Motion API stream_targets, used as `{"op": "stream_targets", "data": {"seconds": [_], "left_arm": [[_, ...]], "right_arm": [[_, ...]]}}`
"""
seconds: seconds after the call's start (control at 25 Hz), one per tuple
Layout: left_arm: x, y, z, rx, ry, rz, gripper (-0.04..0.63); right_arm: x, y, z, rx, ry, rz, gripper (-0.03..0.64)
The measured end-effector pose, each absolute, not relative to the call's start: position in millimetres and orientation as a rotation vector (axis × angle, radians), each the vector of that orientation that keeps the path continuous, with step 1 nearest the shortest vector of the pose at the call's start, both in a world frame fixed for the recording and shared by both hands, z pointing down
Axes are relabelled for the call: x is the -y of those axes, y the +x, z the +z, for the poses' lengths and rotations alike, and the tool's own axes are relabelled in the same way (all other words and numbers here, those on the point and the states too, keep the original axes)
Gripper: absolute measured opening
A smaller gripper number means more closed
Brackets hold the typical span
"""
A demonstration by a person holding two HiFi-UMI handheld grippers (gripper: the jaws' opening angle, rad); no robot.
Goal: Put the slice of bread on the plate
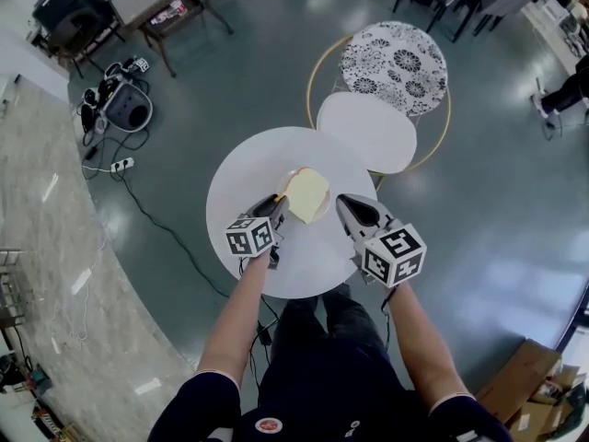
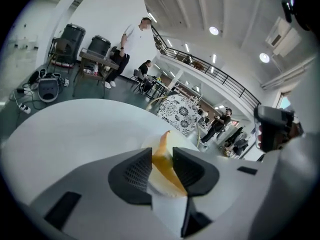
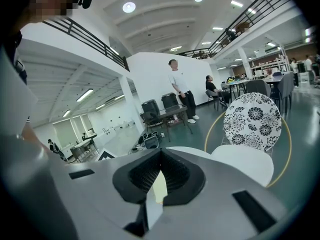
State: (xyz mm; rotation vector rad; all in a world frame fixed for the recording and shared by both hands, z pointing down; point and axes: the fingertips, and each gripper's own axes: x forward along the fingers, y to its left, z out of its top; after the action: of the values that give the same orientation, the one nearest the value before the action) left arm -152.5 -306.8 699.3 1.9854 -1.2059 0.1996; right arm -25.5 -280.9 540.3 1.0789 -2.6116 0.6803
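Counter (image 1: 241, 168): bread (image 1: 308, 194) seems down on plate (image 1: 293, 174). Left gripper (image 1: 281, 203) jaws sit slack around its 8 o'clock edge; right gripper (image 1: 342, 203) is closed and empty. Next, withdraw left without dragging.

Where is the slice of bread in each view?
Head view: slice of bread in the middle of the round white table.
Left gripper view: bottom centre, between the jaws of the left tool.
Right gripper view: low centre, a pale sliver, perhaps it.
Shared landmark: flower-patterned chair back.
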Motion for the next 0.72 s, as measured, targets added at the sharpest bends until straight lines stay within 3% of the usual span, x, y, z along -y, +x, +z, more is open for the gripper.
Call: {"op": "stream_targets", "data": {"seconds": [0.44, 0.72], "left_arm": [[309.2, -165.5, 711.1, 1.342, 1.967, 0.390, 0.138], [310.0, -166.8, 662.6, 1.370, 2.076, 0.350, 0.138]], "right_arm": [[282.1, -19.7, 540.3, 2.613, 1.083, 0.684, 0.006], [282.5, -18.0, 527.2, 2.634, 1.089, 0.663, 0.006]]}}
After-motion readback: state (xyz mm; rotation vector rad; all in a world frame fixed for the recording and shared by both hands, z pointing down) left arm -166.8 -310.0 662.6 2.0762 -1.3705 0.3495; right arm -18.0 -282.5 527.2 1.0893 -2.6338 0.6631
